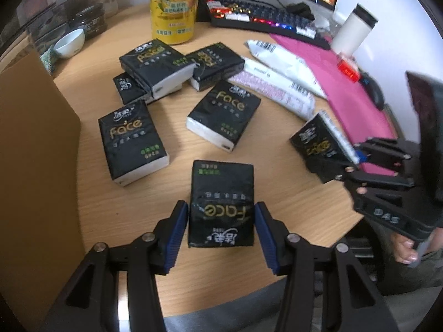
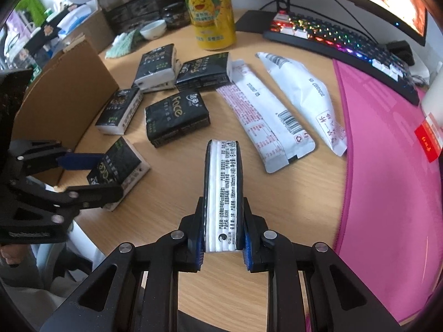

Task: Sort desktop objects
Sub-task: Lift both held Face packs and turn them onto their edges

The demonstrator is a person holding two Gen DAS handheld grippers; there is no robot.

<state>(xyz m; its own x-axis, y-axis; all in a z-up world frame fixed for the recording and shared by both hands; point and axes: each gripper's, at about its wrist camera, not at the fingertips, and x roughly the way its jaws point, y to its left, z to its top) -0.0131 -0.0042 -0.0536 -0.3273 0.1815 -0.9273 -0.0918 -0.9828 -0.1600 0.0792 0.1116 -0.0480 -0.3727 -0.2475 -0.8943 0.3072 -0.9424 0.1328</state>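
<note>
Both grippers are busy with tissue packs, and the sorting looks barely begun. The right gripper (image 2: 223,246) has its fingers pinched on one pack (image 2: 223,193), held on edge above the desk (image 2: 177,188) with its white printed side up. The left gripper (image 1: 221,238) has its fingers spread to either side of a second pack (image 1: 221,203) near the desk's front edge; the pads sit just beside its sides, and whether they touch yet I cannot tell. Five more packs lie loose toward the cardboard box (image 1: 33,138), two of them stacked on others in a small heap (image 1: 156,67). Two white pouches (image 2: 265,116) lie beside the pink mat (image 2: 387,152), untouched. I see nothing inside the box, though its inside is mostly hidden, so nearly everything seems left to sort.
</note>
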